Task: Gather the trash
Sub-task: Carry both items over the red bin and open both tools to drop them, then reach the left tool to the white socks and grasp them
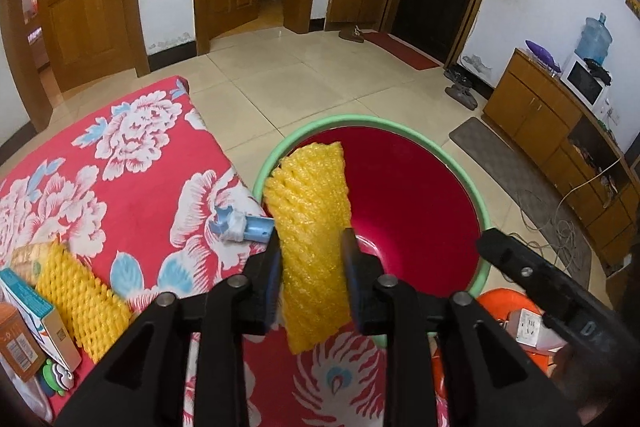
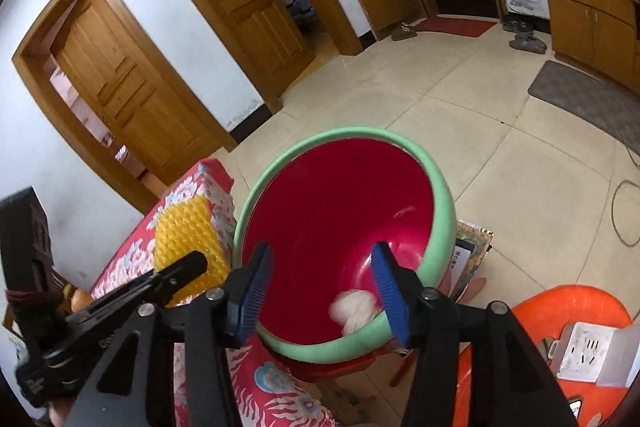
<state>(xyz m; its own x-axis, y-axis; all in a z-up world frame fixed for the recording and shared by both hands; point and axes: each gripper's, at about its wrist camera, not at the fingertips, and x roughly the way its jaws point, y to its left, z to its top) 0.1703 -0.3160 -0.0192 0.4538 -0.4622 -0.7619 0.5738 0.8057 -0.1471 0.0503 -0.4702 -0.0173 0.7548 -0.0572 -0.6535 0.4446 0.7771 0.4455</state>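
Note:
My left gripper (image 1: 311, 267) is shut on a yellow foam fruit net (image 1: 310, 227) and holds it upright over the near left rim of a red basin with a green rim (image 1: 448, 155). The net also shows in the right wrist view (image 2: 188, 239), beside the basin's green rim (image 2: 440, 227). My right gripper (image 2: 324, 291) is open and empty above the basin. A crumpled white tissue (image 2: 354, 311) lies blurred inside the basin, just below the right gripper. A second yellow foam net (image 1: 80, 303) lies on the red floral tablecloth (image 1: 132, 195).
A blue and white wrapper (image 1: 240, 225) lies at the cloth's edge by the basin. Boxes (image 1: 28, 323) sit at the table's near left. An orange plastic stool (image 2: 568, 331) with a white power strip (image 2: 584, 351) stands right of the basin. Beyond is tiled floor (image 1: 320, 79).

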